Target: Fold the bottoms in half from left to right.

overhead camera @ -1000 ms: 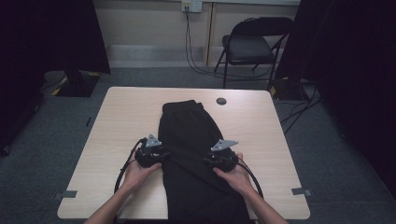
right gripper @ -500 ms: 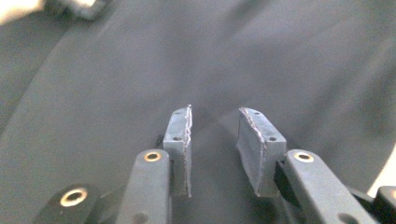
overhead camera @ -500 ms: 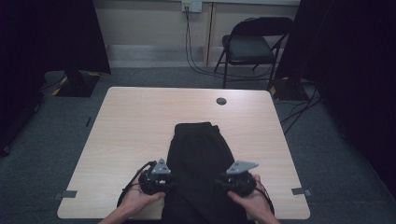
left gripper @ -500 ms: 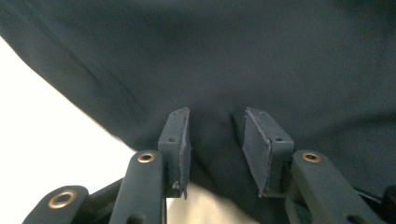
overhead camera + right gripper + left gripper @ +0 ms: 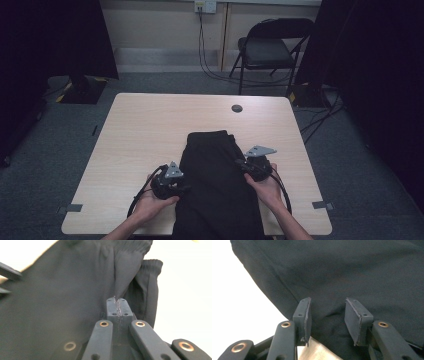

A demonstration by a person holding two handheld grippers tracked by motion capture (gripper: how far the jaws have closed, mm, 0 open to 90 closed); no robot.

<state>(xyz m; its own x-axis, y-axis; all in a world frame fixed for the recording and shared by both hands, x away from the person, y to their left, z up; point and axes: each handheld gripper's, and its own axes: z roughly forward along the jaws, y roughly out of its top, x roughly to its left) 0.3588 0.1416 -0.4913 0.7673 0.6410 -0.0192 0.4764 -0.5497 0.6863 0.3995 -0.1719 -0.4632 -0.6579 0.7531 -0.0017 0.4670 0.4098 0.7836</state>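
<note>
The left claw [image 5: 327, 322] stands apart at the left edge of the black trousers [image 5: 217, 185], its jaws having just been opening, cloth between the pads but not pressed. The right claw [image 5: 117, 307] is clamped on a fold of the trousers. Bare tabletop [image 5: 150, 130] lies ahead and outward of both claws. Beyond the tabletop stands a folding chair [image 5: 272, 47].

No legible text — none anywhere
</note>
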